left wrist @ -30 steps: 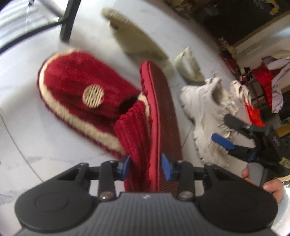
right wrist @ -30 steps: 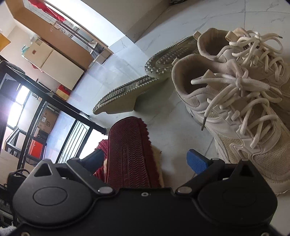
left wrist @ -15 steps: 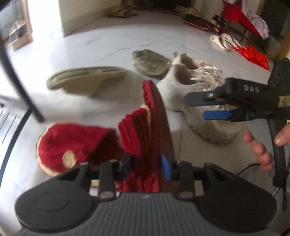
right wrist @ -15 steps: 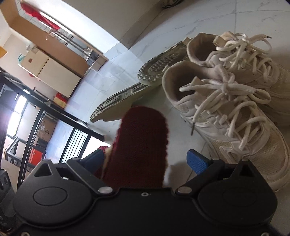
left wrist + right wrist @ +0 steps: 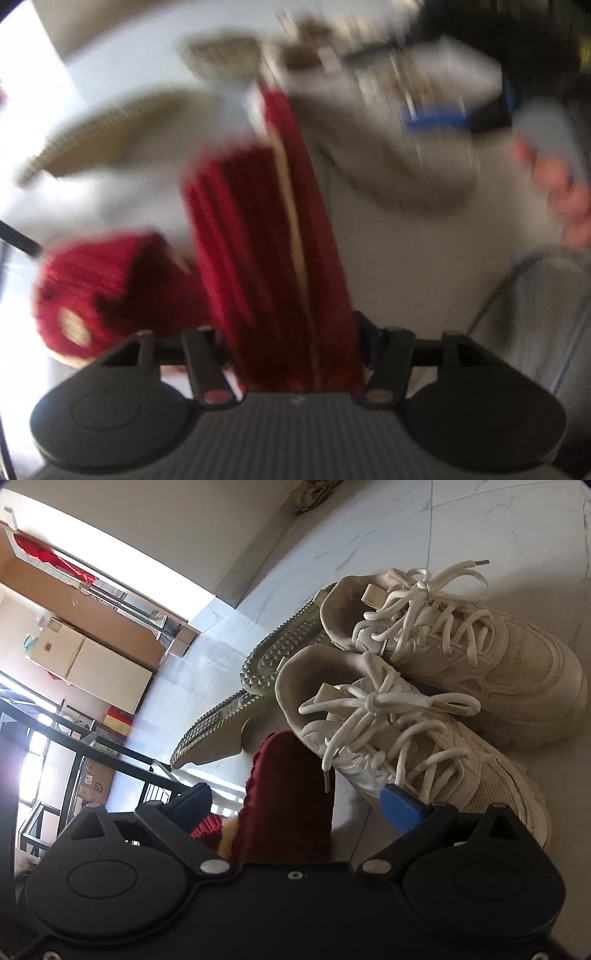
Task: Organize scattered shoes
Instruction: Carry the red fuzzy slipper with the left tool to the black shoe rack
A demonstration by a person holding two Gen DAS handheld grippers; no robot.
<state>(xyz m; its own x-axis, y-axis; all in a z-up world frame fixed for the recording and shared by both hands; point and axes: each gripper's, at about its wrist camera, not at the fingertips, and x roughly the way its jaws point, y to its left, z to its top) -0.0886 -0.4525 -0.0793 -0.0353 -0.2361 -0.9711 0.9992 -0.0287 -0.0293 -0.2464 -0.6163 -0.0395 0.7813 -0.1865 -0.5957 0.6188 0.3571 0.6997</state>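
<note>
My left gripper (image 5: 291, 332) is shut on a red knitted slipper (image 5: 266, 229), held on its side with the sole to the right. Its mate, a second red slipper (image 5: 92, 284), lies on the floor at the lower left. The left wrist view is blurred by motion. My right gripper (image 5: 295, 805) is open and empty; the held red slipper (image 5: 288, 794) shows between its fingers without being gripped. Two white laced sneakers (image 5: 424, 738) stand side by side just right of it. The right gripper also shows in the left wrist view (image 5: 454, 114), with the hand holding it.
Two beige slippers lie sole-up on the pale tiled floor (image 5: 480, 524) behind the sneakers, one (image 5: 218, 734) nearer and one (image 5: 288, 653) farther. A black metal rack (image 5: 92, 760) stands at the left. A wall base (image 5: 258, 565) runs at the back.
The left gripper has swung with the red slipper, which has come closer to the white sneakers. The right gripper has shifted slightly and stays open.
</note>
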